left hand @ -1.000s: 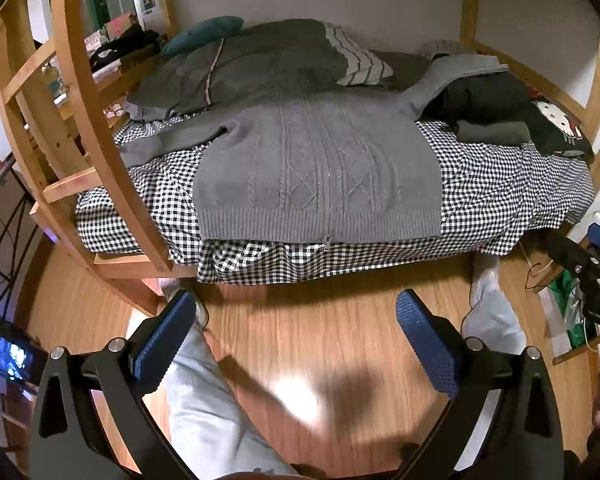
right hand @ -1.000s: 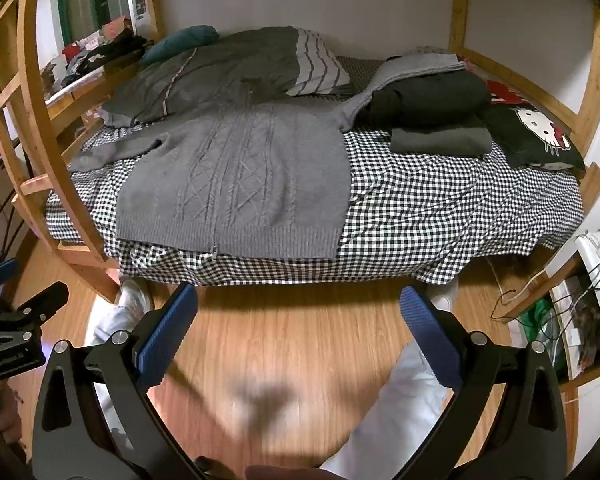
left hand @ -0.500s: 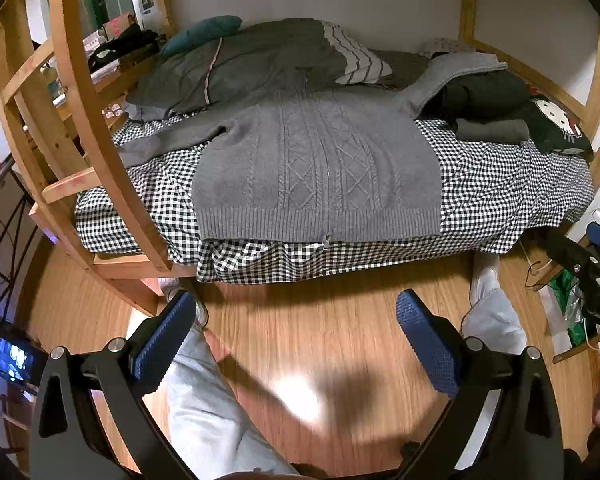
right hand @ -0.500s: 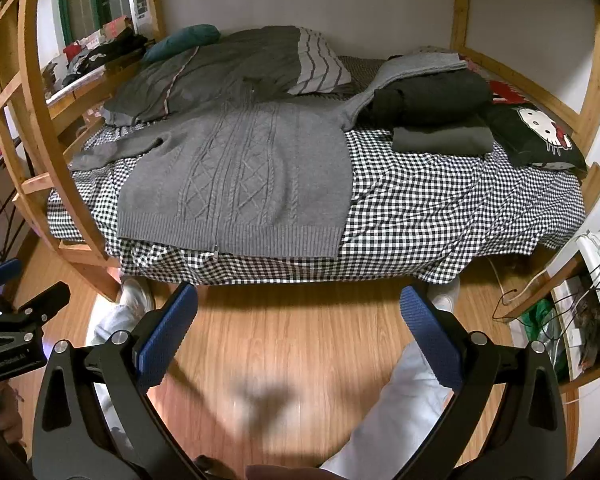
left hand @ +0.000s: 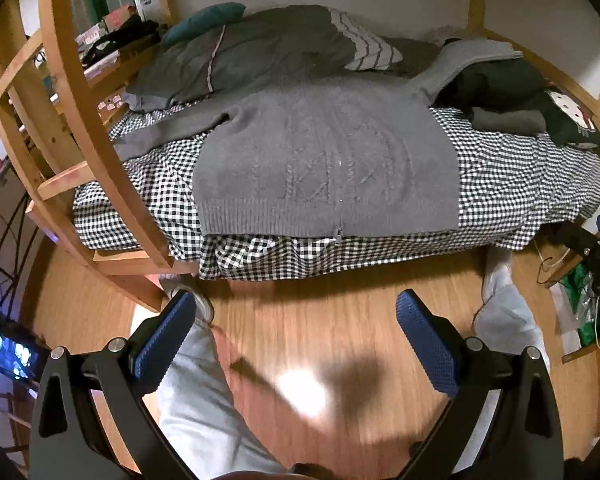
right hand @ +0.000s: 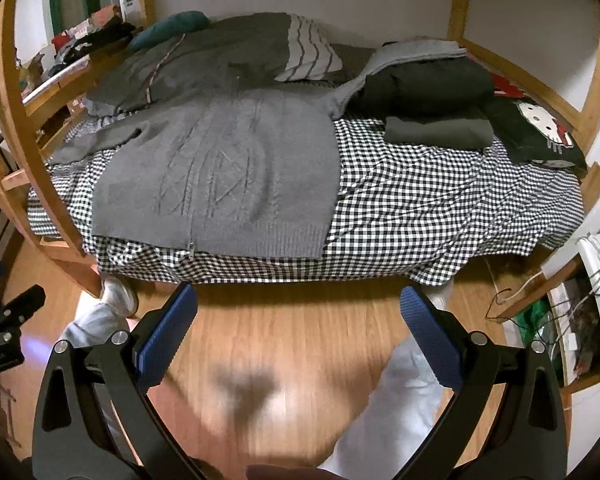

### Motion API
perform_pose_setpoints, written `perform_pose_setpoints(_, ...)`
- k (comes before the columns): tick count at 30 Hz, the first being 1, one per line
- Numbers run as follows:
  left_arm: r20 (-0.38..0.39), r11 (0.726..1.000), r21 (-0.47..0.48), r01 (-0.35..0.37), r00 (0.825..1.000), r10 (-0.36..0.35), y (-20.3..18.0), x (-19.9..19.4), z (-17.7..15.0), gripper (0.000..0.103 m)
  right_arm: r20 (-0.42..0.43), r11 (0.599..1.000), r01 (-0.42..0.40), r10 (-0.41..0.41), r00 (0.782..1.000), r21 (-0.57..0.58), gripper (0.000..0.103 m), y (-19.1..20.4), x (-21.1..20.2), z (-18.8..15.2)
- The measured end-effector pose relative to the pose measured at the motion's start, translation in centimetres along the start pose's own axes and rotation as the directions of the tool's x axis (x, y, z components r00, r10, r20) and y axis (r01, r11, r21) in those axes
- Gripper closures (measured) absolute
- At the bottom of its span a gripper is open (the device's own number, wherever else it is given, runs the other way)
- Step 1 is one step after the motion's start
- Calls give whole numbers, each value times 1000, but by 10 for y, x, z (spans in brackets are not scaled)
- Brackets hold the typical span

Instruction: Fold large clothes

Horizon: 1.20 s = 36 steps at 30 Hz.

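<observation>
A checked-sheet bed (left hand: 520,184) carries a grey cable-knit cardigan (left hand: 328,160) spread flat, hem along the near edge, one sleeve toward the left edge and the other draped over folded dark clothes (right hand: 428,84) at the far right corner. Above the wooden floor (right hand: 300,320), the left gripper (left hand: 296,340) and right gripper (right hand: 300,336) hover with jaws spread wide, holding nothing. Lifting the hem could snag that draped sleeve and topple the pile.

My count of what's on and around the bed

One grey cable-knit cardigan (left hand: 328,160), one checked bedsheet (right hand: 440,208), two folded dark garments (right hand: 432,80), one Hello Kitty cushion (right hand: 540,128), my two grippers (left hand: 296,336) (right hand: 300,328).
</observation>
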<state>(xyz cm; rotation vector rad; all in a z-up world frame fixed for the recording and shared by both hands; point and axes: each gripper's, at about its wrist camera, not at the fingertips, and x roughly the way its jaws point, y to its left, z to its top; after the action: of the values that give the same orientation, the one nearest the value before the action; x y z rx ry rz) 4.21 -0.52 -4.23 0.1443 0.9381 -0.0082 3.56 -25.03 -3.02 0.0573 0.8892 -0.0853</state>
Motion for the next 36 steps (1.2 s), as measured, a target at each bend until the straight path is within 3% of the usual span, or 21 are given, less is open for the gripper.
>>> perform_pose_setpoints(13, -34, 999, -17, -35, 999, 34, 6, 105, 69, 5, -40, 1000, -20, 20, 999, -19, 3, 3, 120, 70)
perform_pose_setpoints(22, -46, 995, -70, -73, 996, 70, 17, 154, 121, 5, -93, 996, -55, 49, 994, -66, 3, 23, 180, 118)
perform_pose_setpoints(36, -96, 951, -286, -115, 991, 91, 72, 235, 182, 5, -125, 963, -117, 88, 988, -241, 3, 71, 258, 201)
